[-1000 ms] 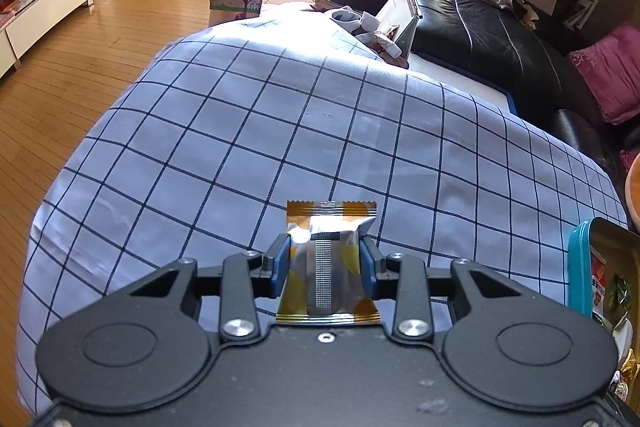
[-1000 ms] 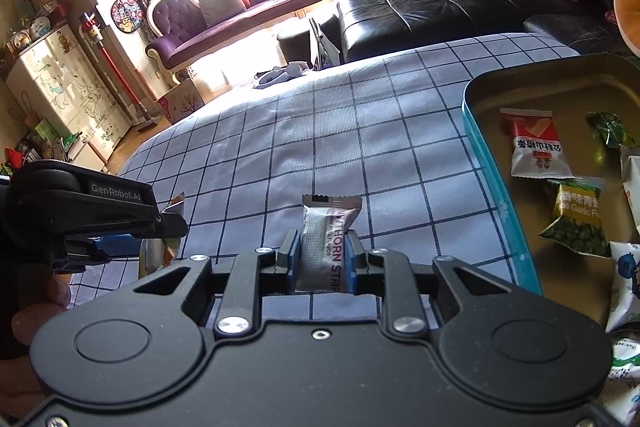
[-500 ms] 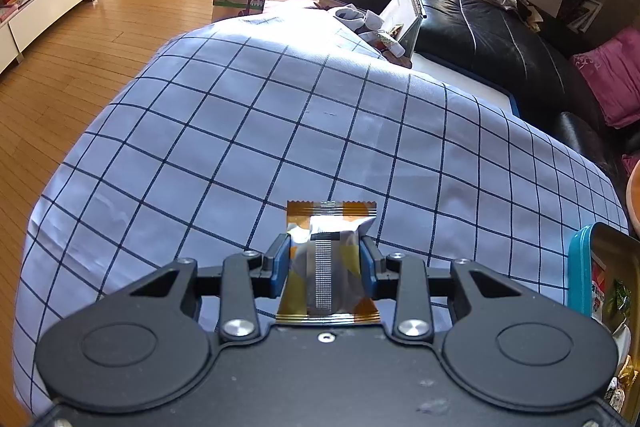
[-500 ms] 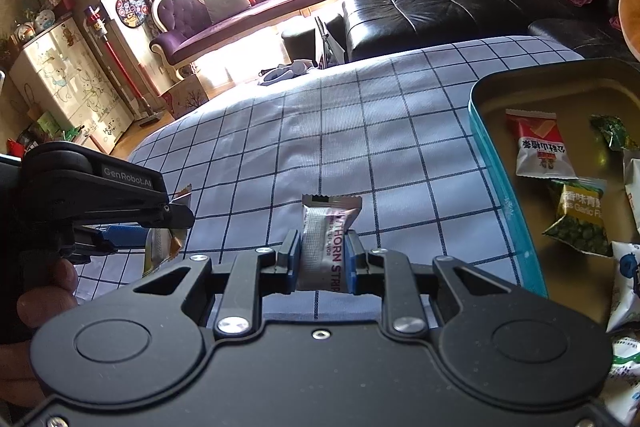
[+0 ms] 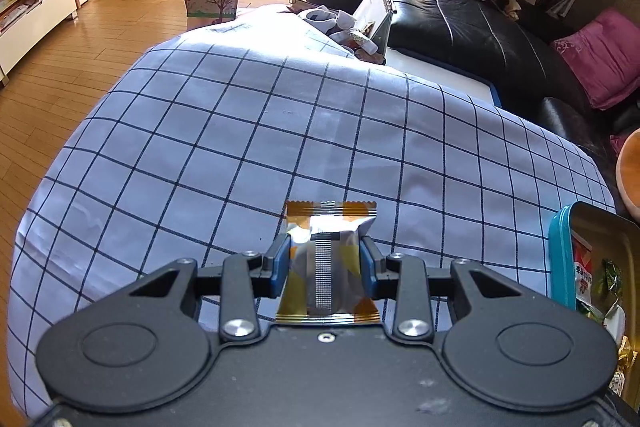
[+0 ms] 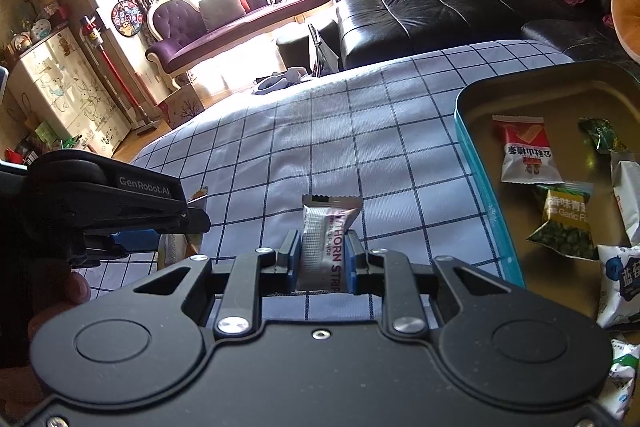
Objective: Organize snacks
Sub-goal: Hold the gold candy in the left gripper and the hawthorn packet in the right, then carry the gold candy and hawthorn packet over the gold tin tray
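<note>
Change: pretty much nothing, both your hands sit where they were a second ago, packets clamped the same way.
Left gripper (image 5: 324,259): clenched on the gold-and-silver snack packet (image 5: 328,267), held up over the checked cloth (image 5: 240,131).
Right gripper (image 6: 322,259): grasping a silver hawthorn strip packet (image 6: 326,239), also off the cloth.
Tin (image 6: 476,163): at 3 o'clock from your right gripper, near but not touching.
Meaning: you've got two to drop in, neither released yet.
Count: two packets held; at least six in the tin, more cut off at the edge.
</note>
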### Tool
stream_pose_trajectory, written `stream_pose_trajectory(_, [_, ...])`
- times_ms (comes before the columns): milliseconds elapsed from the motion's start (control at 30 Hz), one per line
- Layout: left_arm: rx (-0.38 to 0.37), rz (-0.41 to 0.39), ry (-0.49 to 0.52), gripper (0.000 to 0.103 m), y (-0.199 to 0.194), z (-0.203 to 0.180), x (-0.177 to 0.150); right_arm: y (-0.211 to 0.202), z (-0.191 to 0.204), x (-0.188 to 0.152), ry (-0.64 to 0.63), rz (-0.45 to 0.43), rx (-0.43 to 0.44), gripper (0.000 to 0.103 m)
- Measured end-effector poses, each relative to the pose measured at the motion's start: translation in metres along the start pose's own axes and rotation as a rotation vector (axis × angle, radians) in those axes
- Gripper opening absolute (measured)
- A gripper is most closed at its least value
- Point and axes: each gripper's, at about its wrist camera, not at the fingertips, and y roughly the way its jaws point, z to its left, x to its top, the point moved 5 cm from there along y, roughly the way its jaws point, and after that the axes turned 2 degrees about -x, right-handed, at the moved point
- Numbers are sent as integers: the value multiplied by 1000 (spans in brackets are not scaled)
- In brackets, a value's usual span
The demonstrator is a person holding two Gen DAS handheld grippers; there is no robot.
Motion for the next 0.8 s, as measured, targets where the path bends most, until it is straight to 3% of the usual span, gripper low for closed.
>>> stream_pose_trajectory(500, [-40, 1, 31, 36, -1, -25, -3, -20, -16, 11, 36, -51, 0, 31])
stream_pose_trajectory(800, [-80, 2, 87, 36, -5, -59, -12, -43, -58, 30, 110, -125, -55, 31])
